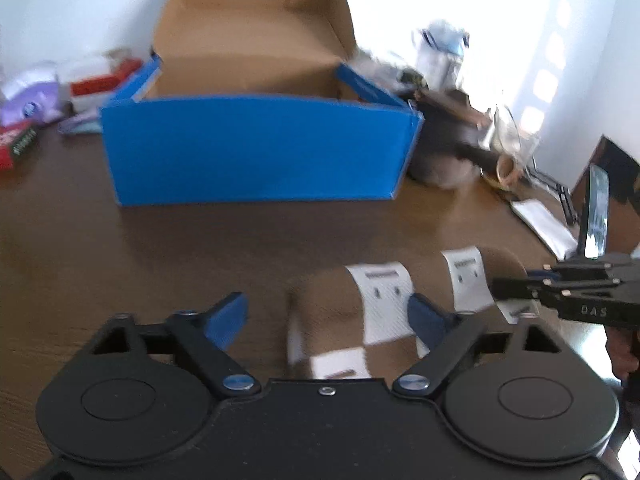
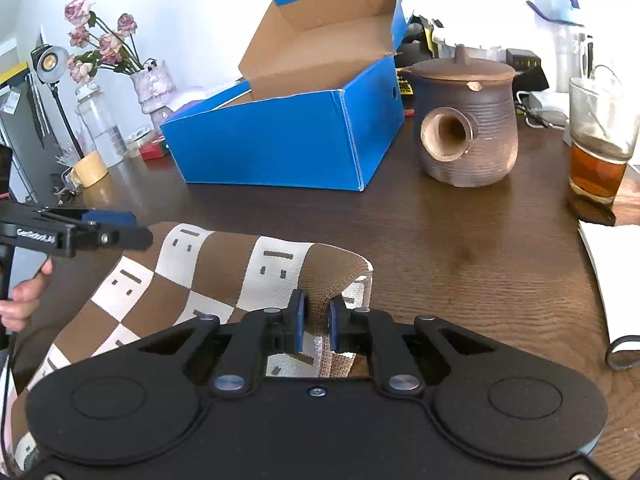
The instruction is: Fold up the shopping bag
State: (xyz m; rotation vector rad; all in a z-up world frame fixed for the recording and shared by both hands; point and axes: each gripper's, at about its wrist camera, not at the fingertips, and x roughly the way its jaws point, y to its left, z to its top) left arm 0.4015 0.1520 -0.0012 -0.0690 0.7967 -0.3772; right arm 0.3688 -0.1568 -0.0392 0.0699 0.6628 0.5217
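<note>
Dark brown wood grain is what you notice first, one big table [image 2: 460, 248] pushed up against a white wall. Using the open blue shoebox [image 2: 288, 136] as the landmark: the knitted brown-and-white checkered shopping bag [image 2: 224, 276] lies on the table in front of the box, toward whoever's holding the tools.

The right gripper [image 2: 316, 322] has its blue pads squeezed nearly together on a bunched brown fold at the bag's edge, so it's clamped on the bag. The left gripper [image 1: 326, 320] is a different story: in its own view the fingers sit well apart, with the bag between and under them, and I can't see either pad pressing on the cloth. That view is pretty blurry though.

What only the right view gives you: one brown ceramic pot [image 2: 466, 128] with a lid and a round spout just right of the box, one glass of amber drink [image 2: 598, 148] further right, one vase of dried pink roses [image 2: 154, 84] left of the box, one small lamp [image 2: 50, 62], one yellow cup [image 2: 90, 168], and a hand [image 2: 24, 298] gripping the left tool's handle.

Only the left view shows one phone [image 1: 596, 212] propped upright on a stand right of the box, plus a jumble of red and purple packets [image 1: 36, 112] to the box's left.

Count: two grippers, one bag, one box.
</note>
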